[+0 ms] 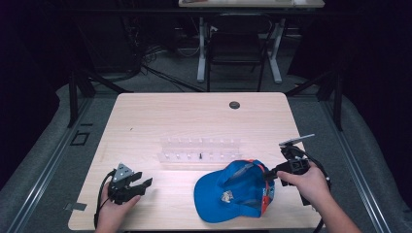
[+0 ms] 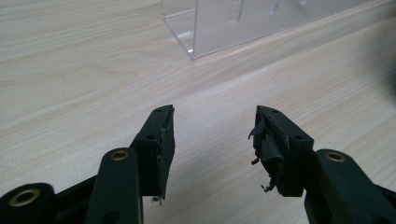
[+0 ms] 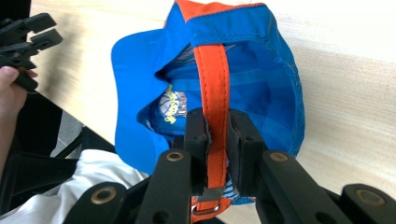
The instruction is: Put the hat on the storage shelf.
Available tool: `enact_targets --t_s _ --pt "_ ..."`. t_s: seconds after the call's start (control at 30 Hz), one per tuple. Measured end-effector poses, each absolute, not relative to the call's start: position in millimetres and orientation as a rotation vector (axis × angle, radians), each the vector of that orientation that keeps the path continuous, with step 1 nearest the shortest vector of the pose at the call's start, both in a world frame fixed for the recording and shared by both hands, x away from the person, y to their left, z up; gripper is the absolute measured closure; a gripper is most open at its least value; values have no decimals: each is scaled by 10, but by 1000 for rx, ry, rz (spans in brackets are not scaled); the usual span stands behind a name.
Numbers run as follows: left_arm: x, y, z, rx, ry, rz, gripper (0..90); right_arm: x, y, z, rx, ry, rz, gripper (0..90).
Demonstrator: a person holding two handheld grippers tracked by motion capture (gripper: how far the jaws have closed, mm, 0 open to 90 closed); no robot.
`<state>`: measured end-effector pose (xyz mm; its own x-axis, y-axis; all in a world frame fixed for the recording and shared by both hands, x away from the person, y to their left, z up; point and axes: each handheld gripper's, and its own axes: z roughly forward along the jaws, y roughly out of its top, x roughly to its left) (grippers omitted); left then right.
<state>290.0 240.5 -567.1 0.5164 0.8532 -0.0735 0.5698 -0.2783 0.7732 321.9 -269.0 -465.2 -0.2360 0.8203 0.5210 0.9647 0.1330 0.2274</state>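
Orange webbing is what the right tongs (image 3: 217, 140) are pinched on: the adjustment strap (image 3: 212, 79) at the back of a blue fabric baseball cap with orange trim (image 1: 233, 191). The cap sits crown-down at the near right of the pale wooden tabletop (image 1: 194, 116), brim toward the person, its printed patch visible inside. The strap runs straight up between the two black jaws, with its small metal buckle just below them.

The left tongs (image 2: 212, 140) stand wide with nothing between them, resting low over bare wood at the near left, well apart from the cap. A clear acrylic rack with a row of pegs (image 1: 199, 149) stands just beyond the cap, mid-table.

The step looks like carrying the cap by its strap, probably toward a peg on that rack. To do it well, keep the pinch firm and square across the webbing, since a thin strap may slide sideways out of narrow pads. Lift slowly so the hanging crown does not swing, and keep the brim clear of the rack's front edge. The free tongs could steady the brim if the cap twists.
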Motion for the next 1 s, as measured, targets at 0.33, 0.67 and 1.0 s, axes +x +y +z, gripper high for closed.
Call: enact_targets --t_s 0.33,0.67,1.0 --pt "2900 2408 -5671 1977 1162 461 483 3227 -2653 -4436 -1765 -2075 -792 792" --pt "2901 2419 -5665 1978 1162 463 483 3282 -2598 -4292 -1716 -1978 -830 794" --pt "2900 2410 -5669 1976 1162 466 483 3286 -2513 -4163 -1637 -1937 -864 795"
